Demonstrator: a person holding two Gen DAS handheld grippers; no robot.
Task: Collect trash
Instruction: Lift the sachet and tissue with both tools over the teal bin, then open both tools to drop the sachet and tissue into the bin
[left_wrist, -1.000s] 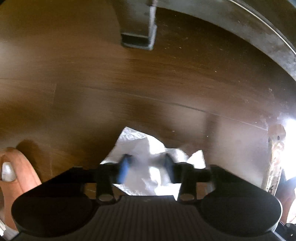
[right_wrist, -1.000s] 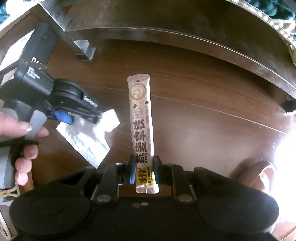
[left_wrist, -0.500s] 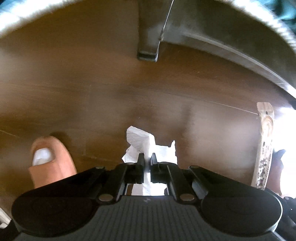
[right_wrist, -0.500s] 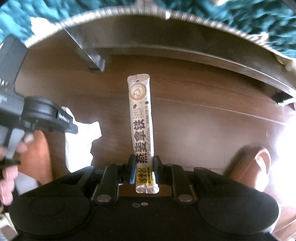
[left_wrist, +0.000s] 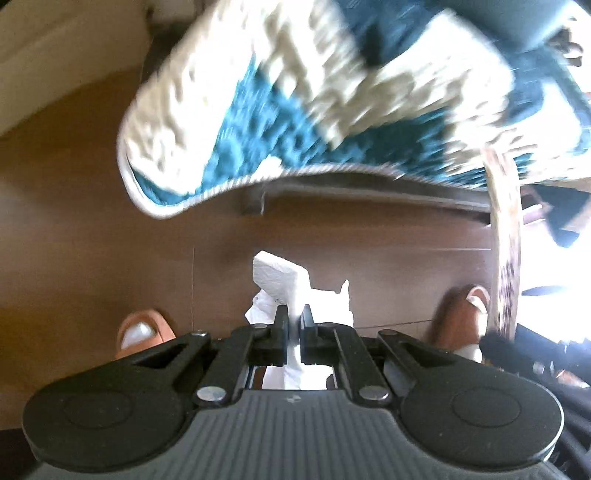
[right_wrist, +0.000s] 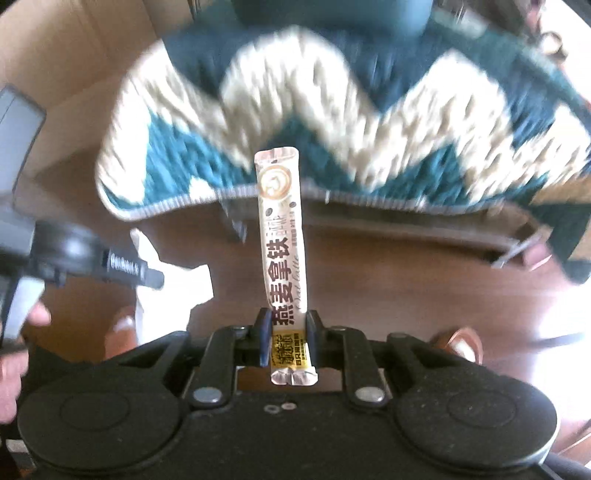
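My left gripper (left_wrist: 293, 318) is shut on a crumpled white tissue (left_wrist: 280, 277) and holds it well above the brown wood floor (left_wrist: 92, 229). The tissue sticks out forward past the fingertips. My right gripper (right_wrist: 287, 325) is shut on a long cream drink-mix sachet (right_wrist: 281, 229) with dark Chinese lettering and a yellow lower end, pointing straight forward. In the right wrist view the left gripper (right_wrist: 147, 275) and the hanging tissue (right_wrist: 173, 291) show at the left. In the left wrist view the sachet (left_wrist: 506, 251) shows at the right edge.
A teal and cream patterned seat cushion (right_wrist: 332, 122) lies on a dark wooden bench frame (right_wrist: 406, 229) ahead, with a leg (left_wrist: 253, 203) on the floor. The person's feet in orange slippers (left_wrist: 142, 328) (right_wrist: 461, 341) stand below. A beige wall or box (right_wrist: 74, 74) is at the upper left.
Both grippers rose away from the floor with their loads. The bench and cushion have come into view and look smaller. The left gripper closed on the tissue about a second ago.
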